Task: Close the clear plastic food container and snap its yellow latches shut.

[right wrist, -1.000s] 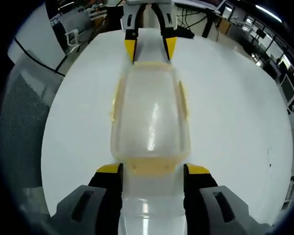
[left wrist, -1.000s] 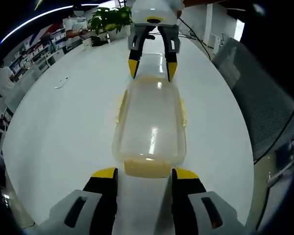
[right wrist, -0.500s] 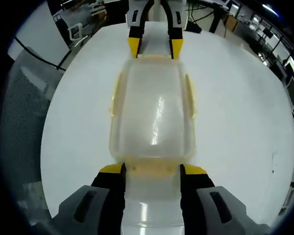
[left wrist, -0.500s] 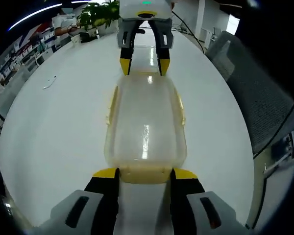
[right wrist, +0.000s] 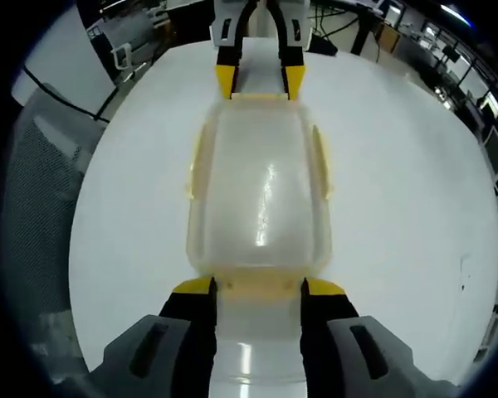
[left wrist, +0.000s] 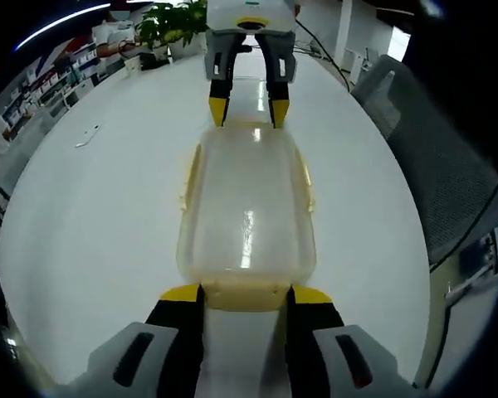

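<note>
Grippers [left wrist: 245,294] nearer container [left wrist: 246,211] ends.

Container [left wrist: 247,215] lies lengthwise on the table [left wrist: 91,224], lid on top. Left gripper [left wrist: 246,294] sits at its near end in the left gripper view, jaws either side of the end latch [left wrist: 247,295]; right gripper [left wrist: 248,114] at the far end, facing it. Side latches [right wrist: 321,162] lie along both long edges. Plant [left wrist: 170,21] beyond the table's far edge; chair [left wrist: 432,157] beside the table.
</note>
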